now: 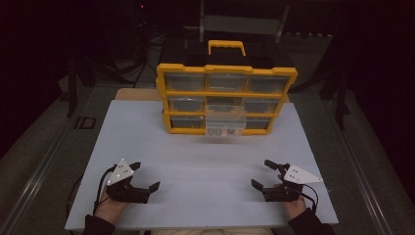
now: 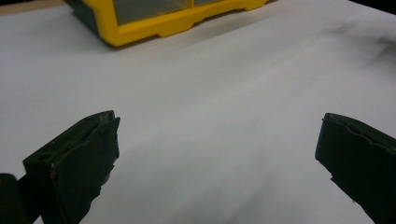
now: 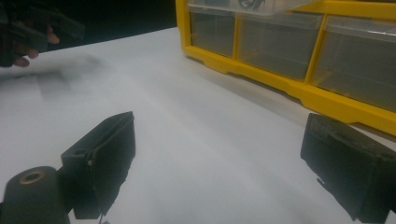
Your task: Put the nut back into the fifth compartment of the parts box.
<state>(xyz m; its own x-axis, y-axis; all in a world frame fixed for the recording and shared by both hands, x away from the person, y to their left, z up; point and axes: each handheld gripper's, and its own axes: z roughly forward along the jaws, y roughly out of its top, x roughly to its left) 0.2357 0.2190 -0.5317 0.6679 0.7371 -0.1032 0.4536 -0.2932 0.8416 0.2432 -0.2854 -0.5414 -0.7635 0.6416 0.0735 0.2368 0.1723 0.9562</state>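
Note:
A yellow organizer (image 1: pixel 226 93) with clear drawers stands upright at the back middle of the white board (image 1: pixel 195 161). Its bottom-middle drawer (image 1: pixel 225 123) is pulled out, with small dark parts inside. My left gripper (image 1: pixel 146 176) rests near the front left of the board, open and holding nothing. My right gripper (image 1: pixel 262 174) rests near the front right, also open and holding nothing. The left gripper view has wide-apart jaws of the left gripper (image 2: pixel 219 135) over bare board, with the organizer's corner (image 2: pixel 154 23) ahead. In the right gripper view the right gripper (image 3: pixel 217 135) faces the organizer (image 3: pixel 280 46).
A yellow carry handle (image 1: pixel 226 47) tops the organizer. A wooden table edge (image 1: pixel 137 93) peeks out behind the board's left. The surroundings are dark. The other hand with its gripper (image 3: pixel 32 28) appears far off in the right gripper view.

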